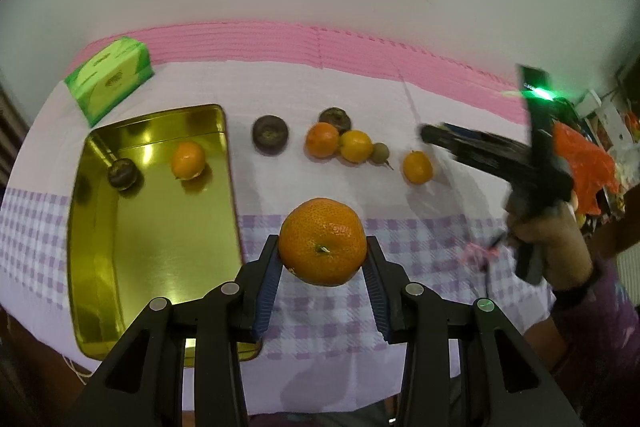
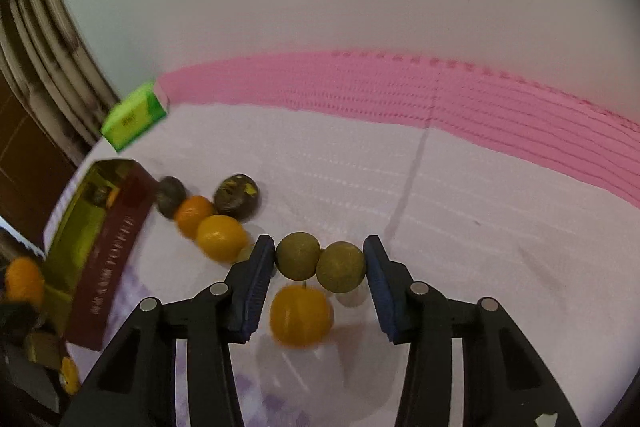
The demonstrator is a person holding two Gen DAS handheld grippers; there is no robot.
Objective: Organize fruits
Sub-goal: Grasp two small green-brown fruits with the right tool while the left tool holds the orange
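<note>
My left gripper is shut on a large orange tangerine, held above the checked cloth just right of the gold tin tray. The tray holds a small orange and a dark fruit. My right gripper is shut on two small olive-brown round fruits, held above an orange on the cloth. It also shows in the left wrist view, blurred. More fruit lies on the cloth: a dark fruit, a cluster of oranges and a lone orange.
A green box stands at the back left by a pink mat along the wall. The tray's dark red side shows in the right wrist view. Orange plastic and clutter lie off the table's right.
</note>
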